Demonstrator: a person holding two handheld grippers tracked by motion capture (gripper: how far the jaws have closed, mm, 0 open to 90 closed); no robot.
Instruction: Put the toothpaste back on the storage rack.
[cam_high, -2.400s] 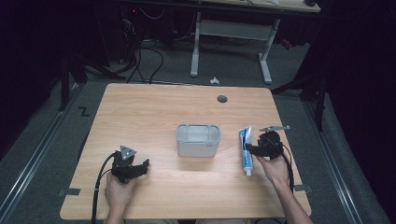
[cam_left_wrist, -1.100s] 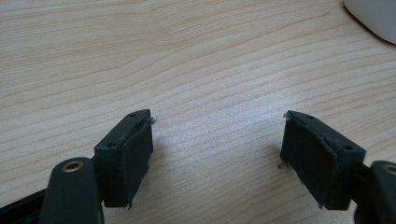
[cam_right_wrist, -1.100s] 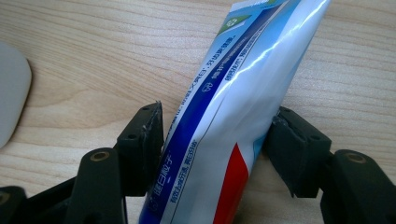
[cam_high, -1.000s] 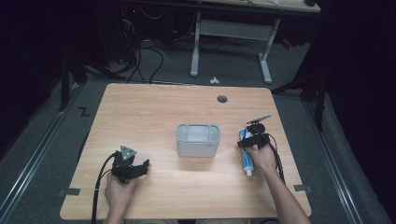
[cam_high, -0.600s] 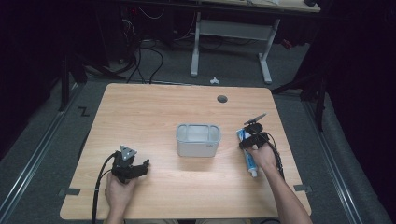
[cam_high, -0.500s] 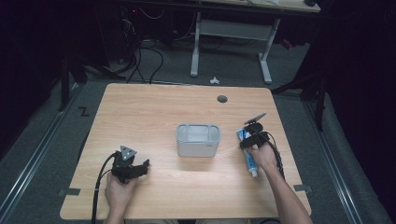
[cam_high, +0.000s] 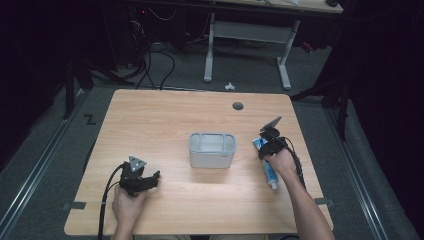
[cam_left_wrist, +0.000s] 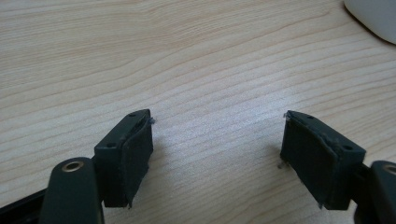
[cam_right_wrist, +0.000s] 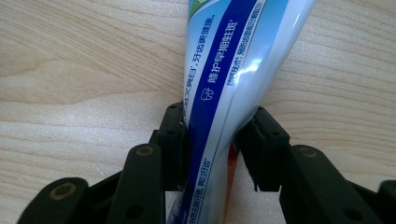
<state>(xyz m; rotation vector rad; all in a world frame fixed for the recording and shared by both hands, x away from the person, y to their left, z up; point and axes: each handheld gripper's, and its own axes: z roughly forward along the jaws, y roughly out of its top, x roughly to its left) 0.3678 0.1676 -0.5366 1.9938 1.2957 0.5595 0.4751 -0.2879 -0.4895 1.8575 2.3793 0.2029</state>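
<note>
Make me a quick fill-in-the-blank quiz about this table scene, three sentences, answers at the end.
1. The right hand-held gripper is shut on a ____ lying on the table.
2. The left hand-held gripper has its jaws ____, with bare wood between them.
3. The grey bin sits on the table ____ the two hand-held grippers.

Missing words: toothpaste tube; open; between

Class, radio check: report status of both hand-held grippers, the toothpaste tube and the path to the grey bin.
Right hand-held gripper shut on toothpaste tube, tube on table. Left hand-held gripper open, holding nothing. Grey bin between them, nothing in the way.
</note>
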